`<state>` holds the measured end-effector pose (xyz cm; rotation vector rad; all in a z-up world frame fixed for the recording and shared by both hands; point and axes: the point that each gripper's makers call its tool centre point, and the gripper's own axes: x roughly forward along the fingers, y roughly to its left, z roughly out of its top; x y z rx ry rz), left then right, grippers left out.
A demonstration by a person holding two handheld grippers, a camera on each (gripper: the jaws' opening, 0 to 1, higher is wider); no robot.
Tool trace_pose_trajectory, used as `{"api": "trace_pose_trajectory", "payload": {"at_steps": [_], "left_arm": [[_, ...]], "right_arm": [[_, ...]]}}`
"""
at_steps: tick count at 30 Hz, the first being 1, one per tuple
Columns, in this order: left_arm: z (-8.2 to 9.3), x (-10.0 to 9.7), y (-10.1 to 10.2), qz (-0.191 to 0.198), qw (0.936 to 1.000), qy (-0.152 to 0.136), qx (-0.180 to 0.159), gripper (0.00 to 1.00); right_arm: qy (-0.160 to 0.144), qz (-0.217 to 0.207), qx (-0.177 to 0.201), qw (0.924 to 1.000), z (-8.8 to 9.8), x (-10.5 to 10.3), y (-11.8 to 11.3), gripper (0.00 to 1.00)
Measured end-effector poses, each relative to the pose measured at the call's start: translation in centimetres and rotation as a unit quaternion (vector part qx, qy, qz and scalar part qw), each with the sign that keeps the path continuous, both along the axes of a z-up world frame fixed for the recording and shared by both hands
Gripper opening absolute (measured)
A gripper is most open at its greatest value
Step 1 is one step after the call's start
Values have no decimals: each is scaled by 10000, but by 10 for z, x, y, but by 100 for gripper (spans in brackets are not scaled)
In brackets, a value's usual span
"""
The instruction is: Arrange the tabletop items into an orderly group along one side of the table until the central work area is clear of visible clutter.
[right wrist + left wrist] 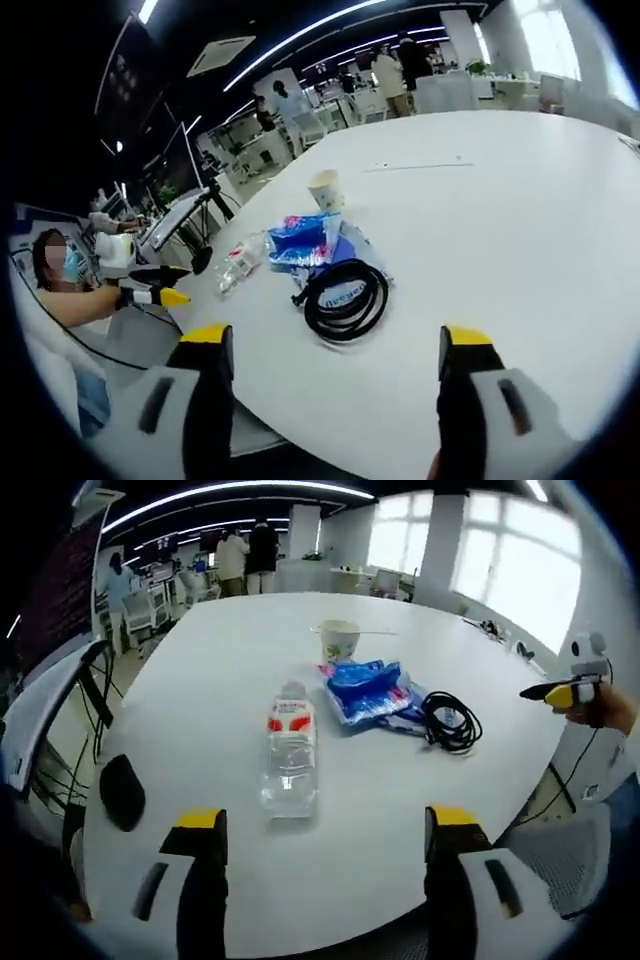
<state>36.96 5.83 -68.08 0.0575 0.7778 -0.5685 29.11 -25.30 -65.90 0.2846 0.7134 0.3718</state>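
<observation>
On the white round table [230, 670] a clear plastic bottle [290, 750] with a red label lies on its side. Right of it are a blue plastic bag [370, 690] and a coiled black cable [450, 720]; a paper cup [340, 640] stands behind them. My left gripper [327, 825] is open at the near edge, short of the bottle. In the right gripper view, my right gripper [335, 340] is open just in front of the cable [345, 295], with the bag [300, 240], bottle [240, 260] and cup [325, 190] beyond it.
A black mouse-like object [120, 790] lies at the table's left edge. A thin stick [415, 167] rests past the cup. A black chair [90, 700] stands on the left and a grey one [560, 850] at the lower right. People stand far back.
</observation>
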Motion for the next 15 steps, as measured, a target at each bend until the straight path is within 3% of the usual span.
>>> {"api": "trace_pose_trajectory", "payload": {"at_steps": [7, 15], "left_arm": [[7, 57, -13, -37, 10000, -3, 20, 82], [-13, 94, -32, -221, 9988, 342, 263, 80]], "right_arm": [[38, -188, 6, 9998, 1, -4, 1, 82], [116, -408, 46, 9991, -1, -10, -2, 80]]}}
